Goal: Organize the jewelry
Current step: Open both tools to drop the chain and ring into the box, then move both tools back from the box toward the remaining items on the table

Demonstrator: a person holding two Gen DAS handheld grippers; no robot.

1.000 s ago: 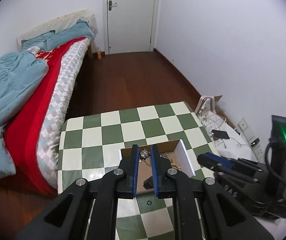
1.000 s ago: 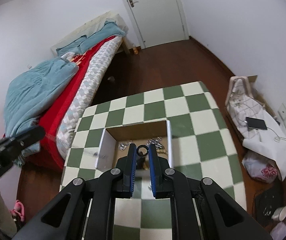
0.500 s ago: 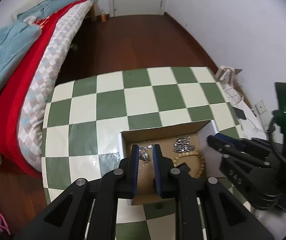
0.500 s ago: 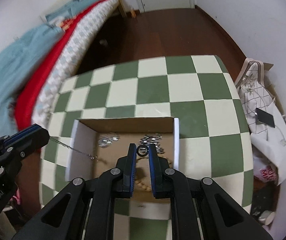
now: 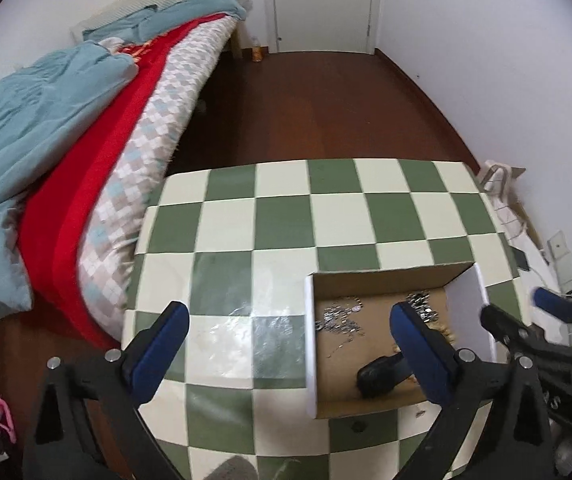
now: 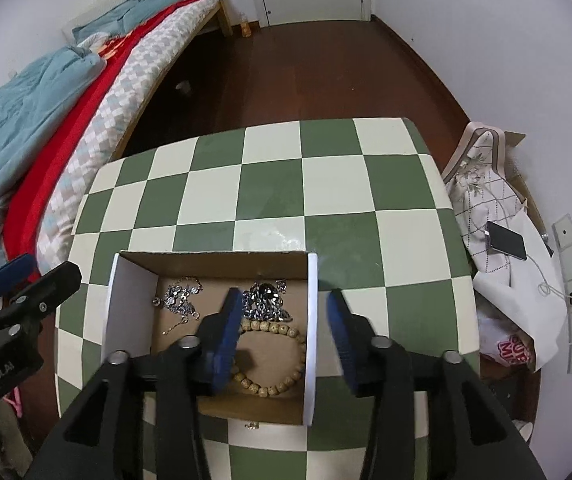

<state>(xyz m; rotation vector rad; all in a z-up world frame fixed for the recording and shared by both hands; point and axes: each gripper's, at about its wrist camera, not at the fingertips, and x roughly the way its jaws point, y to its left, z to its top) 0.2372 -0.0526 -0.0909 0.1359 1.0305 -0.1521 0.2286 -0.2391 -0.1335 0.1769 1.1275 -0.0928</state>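
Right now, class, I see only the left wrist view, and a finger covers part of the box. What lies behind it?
Observer: A bead bracelet, lying flat as a full loop on the floor of the box.
Operator: And how does the right gripper stand?
Observer: The right gripper has just been opening and grips nothing. One finger is inside the box and one is outside, with the box's right wall between the jaws.
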